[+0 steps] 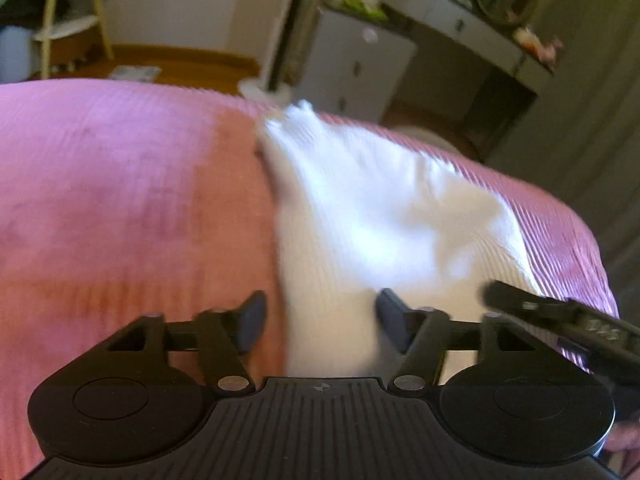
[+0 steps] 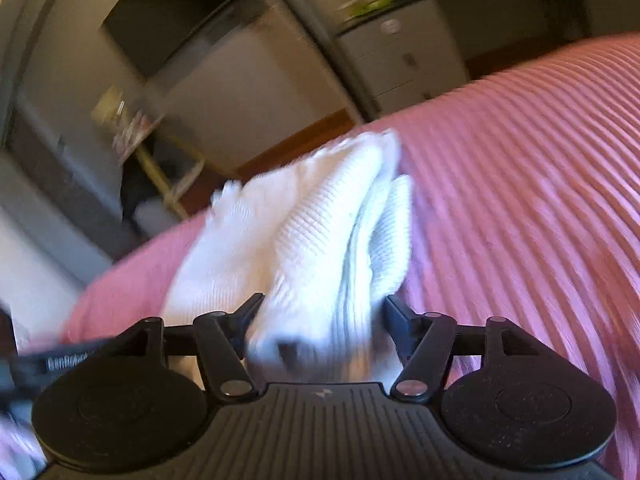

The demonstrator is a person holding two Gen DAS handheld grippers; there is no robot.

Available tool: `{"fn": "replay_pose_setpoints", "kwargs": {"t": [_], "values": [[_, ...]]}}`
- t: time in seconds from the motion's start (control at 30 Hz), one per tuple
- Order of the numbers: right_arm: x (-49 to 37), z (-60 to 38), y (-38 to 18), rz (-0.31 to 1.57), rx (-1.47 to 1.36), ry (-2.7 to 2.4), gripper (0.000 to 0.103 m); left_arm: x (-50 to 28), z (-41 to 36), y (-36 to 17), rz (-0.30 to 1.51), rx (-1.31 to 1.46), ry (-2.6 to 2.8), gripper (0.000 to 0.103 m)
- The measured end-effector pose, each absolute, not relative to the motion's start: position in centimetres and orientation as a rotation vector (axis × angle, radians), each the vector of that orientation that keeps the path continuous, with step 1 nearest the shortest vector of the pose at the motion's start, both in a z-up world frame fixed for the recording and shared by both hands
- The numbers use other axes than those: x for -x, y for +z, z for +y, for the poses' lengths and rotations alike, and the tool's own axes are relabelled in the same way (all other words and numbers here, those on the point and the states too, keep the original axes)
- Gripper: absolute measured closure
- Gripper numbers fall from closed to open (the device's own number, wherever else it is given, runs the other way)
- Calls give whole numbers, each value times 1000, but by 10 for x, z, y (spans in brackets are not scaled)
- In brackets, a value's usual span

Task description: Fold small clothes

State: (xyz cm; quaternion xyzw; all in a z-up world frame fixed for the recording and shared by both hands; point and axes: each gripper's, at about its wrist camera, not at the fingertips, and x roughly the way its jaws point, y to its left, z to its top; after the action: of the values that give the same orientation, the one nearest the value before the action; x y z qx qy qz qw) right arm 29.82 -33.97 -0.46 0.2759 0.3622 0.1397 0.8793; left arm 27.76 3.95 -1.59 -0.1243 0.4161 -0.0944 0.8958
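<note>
A small white ribbed garment [image 1: 372,216] lies bunched on a pink ribbed bedspread [image 1: 120,200]. My left gripper [image 1: 320,320] is open, its two fingers standing apart over the garment's near left edge, nothing between them held. In the right wrist view the garment [image 2: 320,248] is folded into thick layers and runs back between the fingers of my right gripper [image 2: 320,320], which looks closed on its near end. The right gripper's black body [image 1: 560,316] shows at the lower right of the left wrist view.
The pink bedspread [image 2: 520,200] fills most of both views. Beyond the bed stand white drawers [image 1: 356,64], a desk with clutter [image 1: 472,12], a white stand base [image 1: 264,88] and a wooden shelf frame [image 1: 52,20]. Both views are motion-blurred.
</note>
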Motion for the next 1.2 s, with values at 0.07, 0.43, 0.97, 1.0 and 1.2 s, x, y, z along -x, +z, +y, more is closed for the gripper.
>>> {"fn": "replay_pose_setpoints", "kwargs": {"t": [0.07,0.43,0.97,1.0,1.2], "values": [[-273,-352,-5,712,-681,270,31,-257,51,-17,839,296,-214,25],[-223,-352,-20,705,-919,229,48,-205,37,-48,848,166,-254,26],[-242,-341,-70,608,-1288,235,54,-225,42,-50,792,368,-54,50],[-245,-341,-71,594,-1301,242,56,-225,41,-50,786,364,-62,57],[-259,-331,-64,615,-1133,239,83,-226,40,-46,793,416,-93,80]]}}
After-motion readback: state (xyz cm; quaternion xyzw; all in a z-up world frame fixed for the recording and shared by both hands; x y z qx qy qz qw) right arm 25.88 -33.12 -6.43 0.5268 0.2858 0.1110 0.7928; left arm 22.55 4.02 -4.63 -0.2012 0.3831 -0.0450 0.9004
